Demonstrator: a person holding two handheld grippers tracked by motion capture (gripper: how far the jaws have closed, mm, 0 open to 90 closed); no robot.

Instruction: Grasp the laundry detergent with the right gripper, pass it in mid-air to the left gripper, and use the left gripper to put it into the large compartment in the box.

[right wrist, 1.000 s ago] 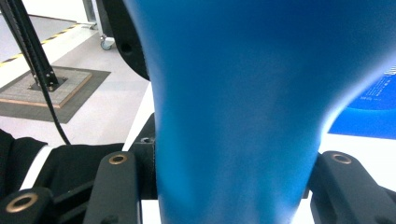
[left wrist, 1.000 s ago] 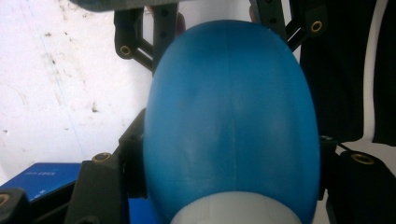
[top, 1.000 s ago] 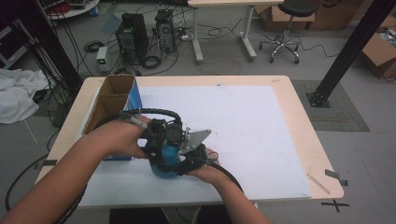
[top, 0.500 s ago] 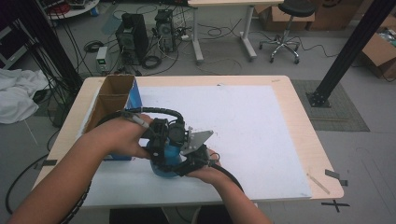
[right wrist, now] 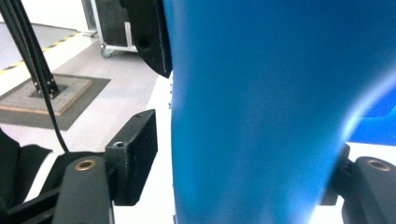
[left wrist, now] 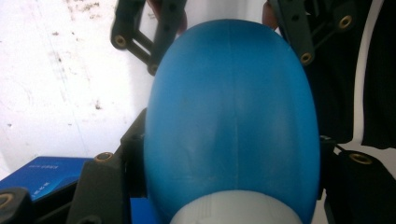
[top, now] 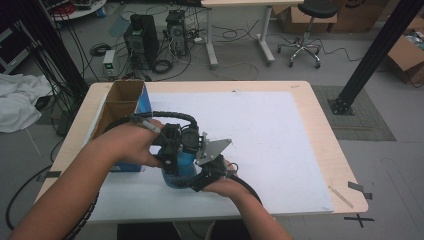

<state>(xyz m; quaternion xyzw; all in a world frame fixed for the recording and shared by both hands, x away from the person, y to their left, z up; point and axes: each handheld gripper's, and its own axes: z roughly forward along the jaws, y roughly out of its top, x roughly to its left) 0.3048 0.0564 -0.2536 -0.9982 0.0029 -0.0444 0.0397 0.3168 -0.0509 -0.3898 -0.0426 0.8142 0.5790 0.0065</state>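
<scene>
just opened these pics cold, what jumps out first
A bright blue bottle sits near the front edge of the white-covered table, with both grippers crowded round it. The left gripper is clamped on its sides, while the right gripper has just been opening, with a gap showing between one pad and the bottle. Just behind at the left stands an open cardboard box with a blue side.

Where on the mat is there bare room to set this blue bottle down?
The white mat lies bare from the grippers to its right and far edges. It is crowded at the left, where the open cardboard box stands beside the blue bottle and both hands.
</scene>
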